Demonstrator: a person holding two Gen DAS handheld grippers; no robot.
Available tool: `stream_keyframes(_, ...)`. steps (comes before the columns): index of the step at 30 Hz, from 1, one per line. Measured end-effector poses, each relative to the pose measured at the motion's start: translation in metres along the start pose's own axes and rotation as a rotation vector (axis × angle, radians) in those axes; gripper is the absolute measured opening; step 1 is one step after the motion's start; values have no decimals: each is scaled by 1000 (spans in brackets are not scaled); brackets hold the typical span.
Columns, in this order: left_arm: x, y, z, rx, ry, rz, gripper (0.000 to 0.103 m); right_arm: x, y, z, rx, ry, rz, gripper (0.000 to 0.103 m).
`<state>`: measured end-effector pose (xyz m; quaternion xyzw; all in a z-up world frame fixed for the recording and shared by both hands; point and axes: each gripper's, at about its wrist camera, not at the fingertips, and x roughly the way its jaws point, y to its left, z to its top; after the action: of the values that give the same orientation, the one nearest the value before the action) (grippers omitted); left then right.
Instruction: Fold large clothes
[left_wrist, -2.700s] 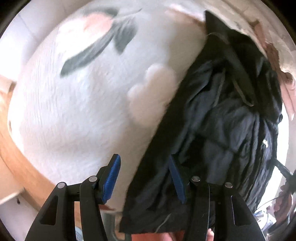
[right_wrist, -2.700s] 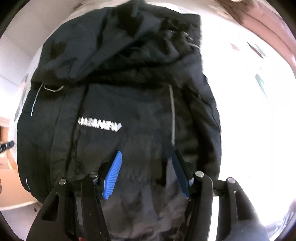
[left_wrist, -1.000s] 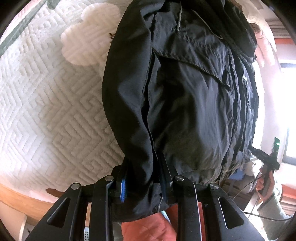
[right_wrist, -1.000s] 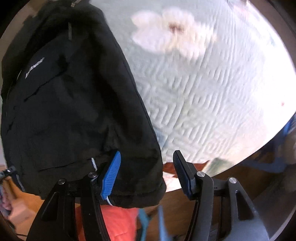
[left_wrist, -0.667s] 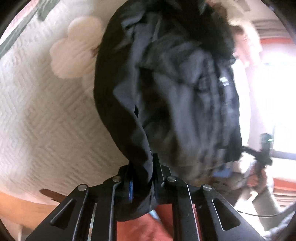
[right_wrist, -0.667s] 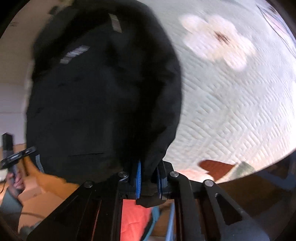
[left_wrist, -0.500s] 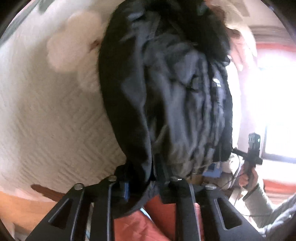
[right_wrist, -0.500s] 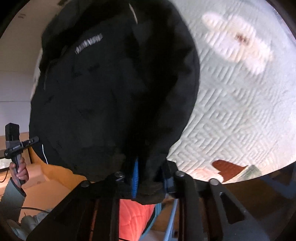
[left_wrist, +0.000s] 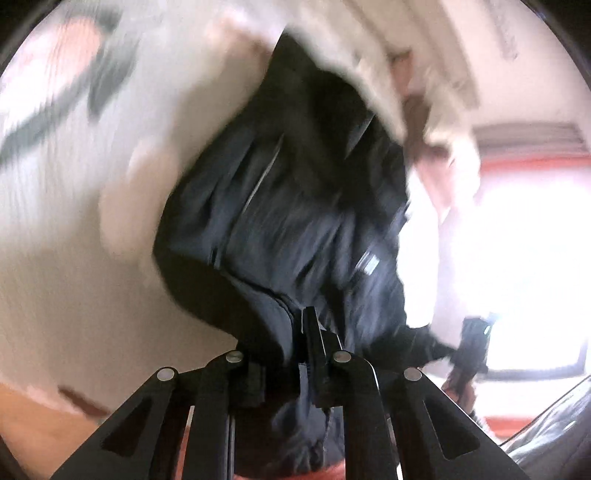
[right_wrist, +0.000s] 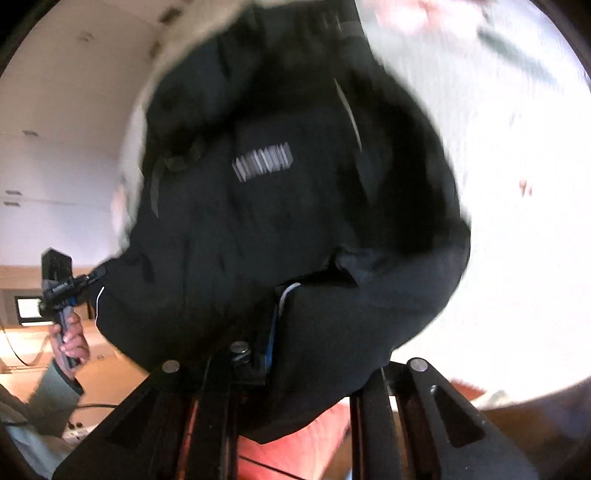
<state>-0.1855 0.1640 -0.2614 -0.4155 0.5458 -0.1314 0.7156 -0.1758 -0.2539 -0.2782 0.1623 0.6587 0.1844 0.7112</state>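
A black jacket (left_wrist: 295, 221) with a white chest logo (right_wrist: 263, 162) hangs off the quilted white bedspread (left_wrist: 74, 240), lifted by its lower hem. My left gripper (left_wrist: 295, 332) has its jaws closing tight on a fold of the hem. My right gripper (right_wrist: 275, 332) is also closing its jaws, with hem cloth pinched between them; the fabric drapes over its right finger. Each wrist view shows the other gripper far off at the jacket's opposite corner: the right one (left_wrist: 474, 343) and the left one (right_wrist: 59, 280), held in a hand (right_wrist: 72, 343). Both views are motion-blurred.
The bedspread (right_wrist: 517, 221) carries grey and pink flower prints. A wooden bed frame (left_wrist: 37, 424) runs below it. Something orange-red (right_wrist: 295, 450) lies under the hanging hem. A bright window (left_wrist: 517, 258) is at the right, and a white wall (right_wrist: 55, 147) behind.
Both grippers closed on the jacket's hem corners and rose, lifting the hem off the bed. The views tilted upward, so the jacket now hangs and bunches between them.
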Motion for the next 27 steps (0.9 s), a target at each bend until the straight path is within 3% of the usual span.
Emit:
stream_keyframes(3, -19, -27, 36, 25, -105, -55, 16, -33, 0, 45, -2, -108, 36, 19)
stream_keyframes(6, -25, -52, 71, 70, -156, -74, 17, -62, 6, 94, -52, -205, 43, 19)
stream_keyframes(9, -22, -74, 117, 127, -215, -67, 17, -68, 16, 140, -109, -272, 58, 19)
stream_keyframes(12, -6, -82, 170, 97, -272, -93, 21, -61, 24, 201, -145, -310, 37, 20)
stream_keyframes(14, 19, -79, 209, 28, -298, -66, 24, -53, 20, 235, -141, -314, 9, 22)
stream_keyframes(16, 52, -75, 234, -15, -301, 16, 25, -27, 21, 270, -111, -303, -25, 25)
stream_keyframes(20, 121, -44, 262, -109, -218, 183, 27, 33, 3, 328, -41, -214, -93, 26)
stream_keyframes(24, 158, -22, 260, -137, -226, 208, 28, 98, -10, 341, -66, -144, -150, 26)
stream_keyframes(27, 162, -24, 257, -115, -260, 231, 28, 107, -11, 340, -101, -149, -160, 26)
